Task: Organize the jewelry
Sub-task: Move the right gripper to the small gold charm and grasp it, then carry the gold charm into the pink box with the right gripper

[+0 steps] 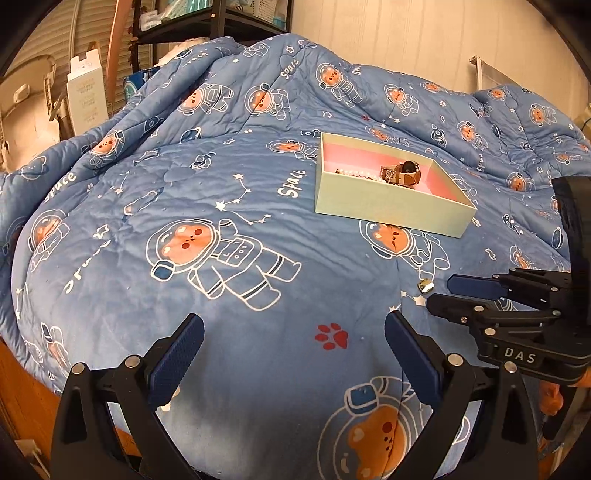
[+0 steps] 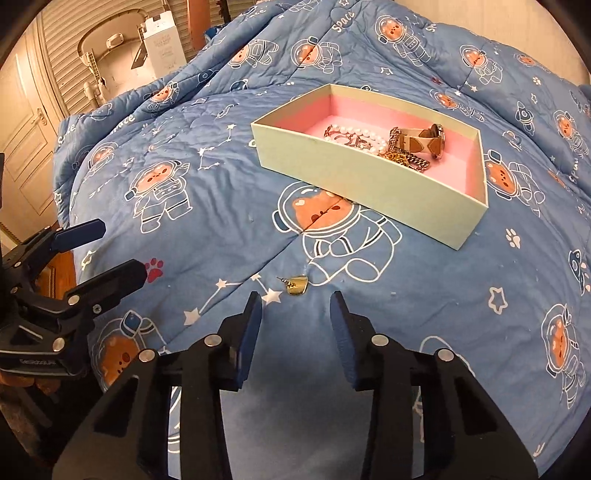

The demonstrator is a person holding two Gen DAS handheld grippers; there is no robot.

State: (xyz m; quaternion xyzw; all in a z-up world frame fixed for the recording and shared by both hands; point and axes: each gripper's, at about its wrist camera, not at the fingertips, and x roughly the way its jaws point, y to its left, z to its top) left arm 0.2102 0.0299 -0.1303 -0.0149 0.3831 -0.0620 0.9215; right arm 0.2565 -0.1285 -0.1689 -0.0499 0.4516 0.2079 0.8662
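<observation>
A pale green box (image 1: 388, 205) with a pink lining sits on a blue astronaut-print quilt; it also shows in the right wrist view (image 2: 354, 173). Inside lie a pearl bracelet (image 2: 360, 136), a gold chain (image 2: 406, 159) and a watch with a tan strap (image 2: 424, 142). A small gold earring (image 2: 296, 286) lies loose on the quilt, just ahead of my right gripper (image 2: 295, 306), which is open and empty. The earring also shows in the left wrist view (image 1: 424, 286), in front of the right gripper's tips (image 1: 439, 291). My left gripper (image 1: 293, 328) is open and empty over bare quilt.
The quilt (image 1: 221, 206) is bunched into folds at the back. A dark shelf unit (image 1: 184, 26) and a white carton (image 1: 86, 98) stand behind the bed on the left. A wooden bed edge (image 1: 18, 398) runs along the lower left.
</observation>
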